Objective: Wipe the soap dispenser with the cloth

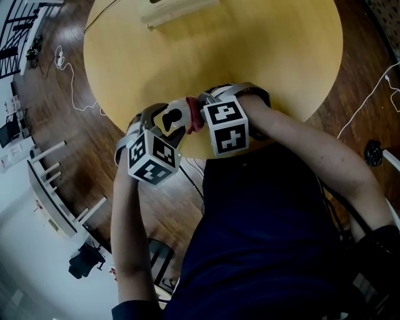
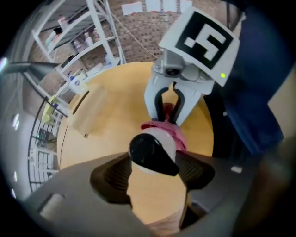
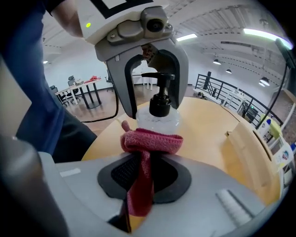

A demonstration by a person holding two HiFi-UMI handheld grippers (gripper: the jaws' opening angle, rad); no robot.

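The soap dispenser (image 3: pixel 157 119), a clear bottle with a black pump (image 2: pixel 150 152), stands near the front edge of the round yellow table (image 1: pixel 250 56). My left gripper (image 2: pixel 155 173) comes down over it from above. Its jaws are open on either side of the bottle, which stands between the pads. My right gripper (image 3: pixel 147 159) is shut on a red cloth (image 3: pixel 150 141), whose bunched end lies against the bottle's near side. In the head view the dispenser (image 1: pixel 175 115) and the cloth (image 1: pixel 197 122) sit between the two marker cubes.
A light wooden block (image 1: pixel 178 9) lies at the table's far side, also in the left gripper view (image 2: pixel 88 113). The person's body is close against the front table edge. White shelving (image 2: pixel 78 41) stands beyond the table. A cable (image 1: pixel 69 81) runs over the wooden floor.
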